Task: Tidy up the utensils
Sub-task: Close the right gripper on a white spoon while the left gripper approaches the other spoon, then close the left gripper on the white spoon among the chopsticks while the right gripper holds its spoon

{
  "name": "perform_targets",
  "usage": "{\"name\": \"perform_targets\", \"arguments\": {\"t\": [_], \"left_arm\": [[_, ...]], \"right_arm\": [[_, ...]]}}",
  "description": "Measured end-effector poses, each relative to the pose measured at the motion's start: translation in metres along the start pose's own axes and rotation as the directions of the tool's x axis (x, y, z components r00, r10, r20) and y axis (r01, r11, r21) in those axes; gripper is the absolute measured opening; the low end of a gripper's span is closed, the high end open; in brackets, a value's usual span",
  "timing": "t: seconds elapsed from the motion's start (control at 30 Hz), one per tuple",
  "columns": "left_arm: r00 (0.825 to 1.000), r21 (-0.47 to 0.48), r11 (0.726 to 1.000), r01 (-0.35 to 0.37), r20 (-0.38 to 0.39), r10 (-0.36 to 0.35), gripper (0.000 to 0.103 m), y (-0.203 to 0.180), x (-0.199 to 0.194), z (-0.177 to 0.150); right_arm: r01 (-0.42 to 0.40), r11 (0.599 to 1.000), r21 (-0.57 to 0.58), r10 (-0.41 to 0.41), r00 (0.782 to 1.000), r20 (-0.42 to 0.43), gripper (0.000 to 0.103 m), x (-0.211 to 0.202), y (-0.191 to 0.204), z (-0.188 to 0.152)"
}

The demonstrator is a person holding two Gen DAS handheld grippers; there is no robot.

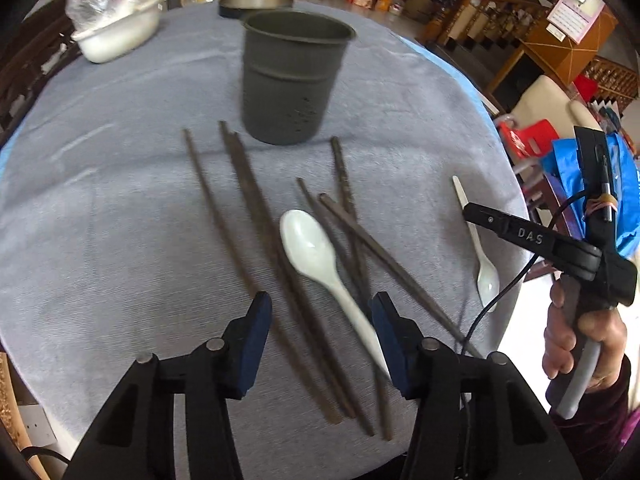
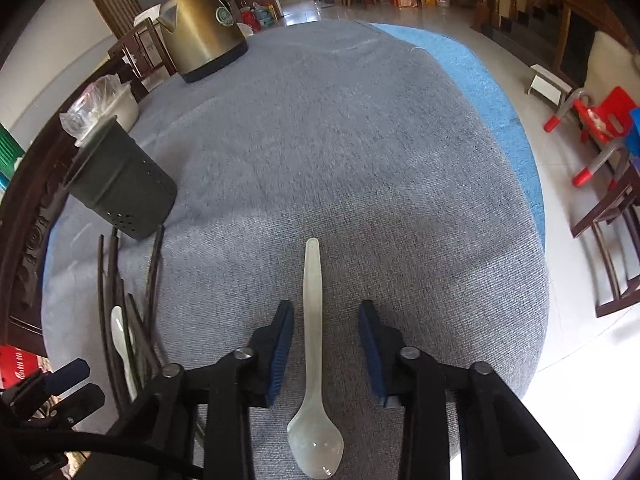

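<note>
A dark grey perforated utensil holder (image 1: pixel 292 80) stands upright on the grey tablecloth (image 1: pixel 100 200). In front of it lie several dark chopsticks (image 1: pixel 248 220) and a white spoon (image 1: pixel 308 248). My left gripper (image 1: pixel 320 320) hovers open just above them, the spoon's handle and some chopsticks between its blue pads (image 1: pixel 256 328), not pinched. A smaller translucent spoon (image 2: pixel 312 320) lies apart to the right, bowl toward me. My right gripper (image 2: pixel 326 320) straddles its handle, open, with a gap on each side. The holder (image 2: pixel 120 192) is far left in the right wrist view.
A brass kettle (image 2: pixel 204 28) and a white tub under plastic wrap (image 1: pixel 116 32) stand at the table's far side. A person's hand (image 1: pixel 576 340) holds the right gripper's handle by the table's right edge. Red chairs (image 2: pixel 600 116) stand on the floor beyond.
</note>
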State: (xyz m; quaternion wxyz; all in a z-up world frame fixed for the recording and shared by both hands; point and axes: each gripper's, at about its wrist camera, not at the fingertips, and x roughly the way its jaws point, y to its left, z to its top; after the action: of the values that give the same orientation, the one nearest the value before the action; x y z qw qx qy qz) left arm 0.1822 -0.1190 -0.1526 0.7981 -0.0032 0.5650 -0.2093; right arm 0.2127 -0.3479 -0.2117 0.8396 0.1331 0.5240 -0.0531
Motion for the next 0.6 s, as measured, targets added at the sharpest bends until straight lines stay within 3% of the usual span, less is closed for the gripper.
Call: {"name": "perform_targets", "arguments": {"t": [0.17,0.4,0.6], "left_arm": [[0.999,0.013,1.000,0.020,-0.037,-0.020,0.050,-0.009,0.019,0.002],[0.998,0.035,0.999,0.030,-0.054,-0.029,0.028,-0.016,0.036,0.002],[0.997,0.014,0.998,0.061,-0.048,-0.060,0.023,-0.003,0.034,0.003]], "right_arm": [[0.021,0.999,-0.026,-0.020,1.000,0.022,0.017,-0.002,0.005,-0.003],[0.012,0.999,-0.031,-0.010,0.999,0.048,0.016,-0.009,0.002,-0.002],[-0.019,1.000,-0.021,0.020,0.998,0.053,0.016,-0.012,-0.002,-0.005]]}}
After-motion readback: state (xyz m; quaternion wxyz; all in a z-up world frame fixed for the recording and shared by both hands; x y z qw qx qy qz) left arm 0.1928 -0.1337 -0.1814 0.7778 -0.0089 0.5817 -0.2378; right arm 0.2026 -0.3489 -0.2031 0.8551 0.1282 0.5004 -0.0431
